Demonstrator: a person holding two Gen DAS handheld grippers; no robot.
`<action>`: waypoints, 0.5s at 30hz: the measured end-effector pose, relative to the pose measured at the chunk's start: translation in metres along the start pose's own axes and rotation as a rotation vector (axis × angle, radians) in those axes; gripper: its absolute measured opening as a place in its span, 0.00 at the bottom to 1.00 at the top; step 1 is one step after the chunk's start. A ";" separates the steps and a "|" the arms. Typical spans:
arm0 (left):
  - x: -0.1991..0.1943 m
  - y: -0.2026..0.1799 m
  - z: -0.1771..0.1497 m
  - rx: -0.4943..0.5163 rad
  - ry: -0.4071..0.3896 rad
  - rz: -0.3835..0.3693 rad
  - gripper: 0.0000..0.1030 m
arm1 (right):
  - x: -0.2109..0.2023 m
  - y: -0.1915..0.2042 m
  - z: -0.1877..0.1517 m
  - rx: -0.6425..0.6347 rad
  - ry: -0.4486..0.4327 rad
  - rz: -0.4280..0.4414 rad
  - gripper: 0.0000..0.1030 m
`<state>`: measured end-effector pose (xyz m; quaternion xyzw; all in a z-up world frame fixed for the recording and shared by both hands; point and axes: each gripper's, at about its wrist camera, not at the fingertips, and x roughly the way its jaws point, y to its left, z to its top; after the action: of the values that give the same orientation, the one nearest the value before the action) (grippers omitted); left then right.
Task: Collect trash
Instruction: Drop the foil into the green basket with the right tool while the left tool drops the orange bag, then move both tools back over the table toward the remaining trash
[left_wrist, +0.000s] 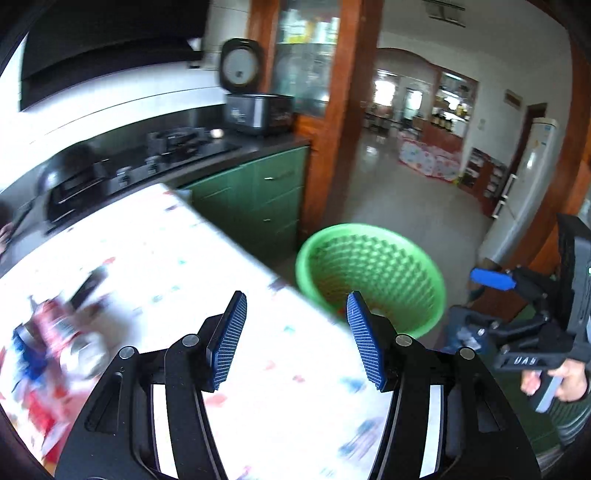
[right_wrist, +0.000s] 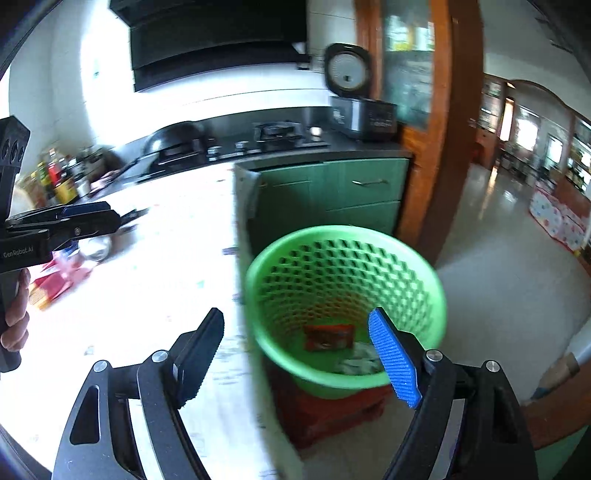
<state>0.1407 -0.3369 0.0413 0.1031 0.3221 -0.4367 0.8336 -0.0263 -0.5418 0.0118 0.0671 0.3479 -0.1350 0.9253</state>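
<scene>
Trash: red wrapper (right_wrist: 328, 336) and some pale crumpled bits (right_wrist: 360, 360) already lie at the bottom of the green bin (right_wrist: 258, 295), which stands on the floor tight against the table (left_wrist: 155, 266) edge. Right gripper (right_wrist: 295, 352) hangs over the table edge and the bin's near rim, jaws spread wide, nothing between them. Left gripper (left_wrist: 295, 332) sits over the table, jaws partly apart and empty too. More trash is left on the table further out to the left: blurred red-and-blue packets (left_wrist: 33, 354) and a silvery can-like thing (right_wrist: 94, 247), too smeared to name for sure. Beyond that, stove (right_wrist: 273, 134) and rice cooker (right_wrist: 364, 114) on the counter. Risks from here: both views are motion-blurred, so a grab at that pile could land off-target and shove packets off the far edge; flat packets may slip out of a partial pinch; a drop near the bin rim could bounce out onto the floor.
</scene>
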 end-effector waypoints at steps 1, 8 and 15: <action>-0.011 0.010 -0.006 -0.011 0.003 0.023 0.55 | 0.000 0.009 0.000 -0.006 0.002 0.020 0.76; -0.085 0.097 -0.048 -0.107 0.013 0.202 0.55 | -0.004 0.088 0.001 -0.088 0.020 0.167 0.76; -0.149 0.177 -0.083 -0.213 -0.013 0.329 0.55 | -0.002 0.193 -0.004 -0.225 0.051 0.321 0.76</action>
<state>0.1832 -0.0947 0.0516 0.0626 0.3400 -0.2588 0.9019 0.0272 -0.3563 0.0160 0.0214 0.3689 0.0557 0.9275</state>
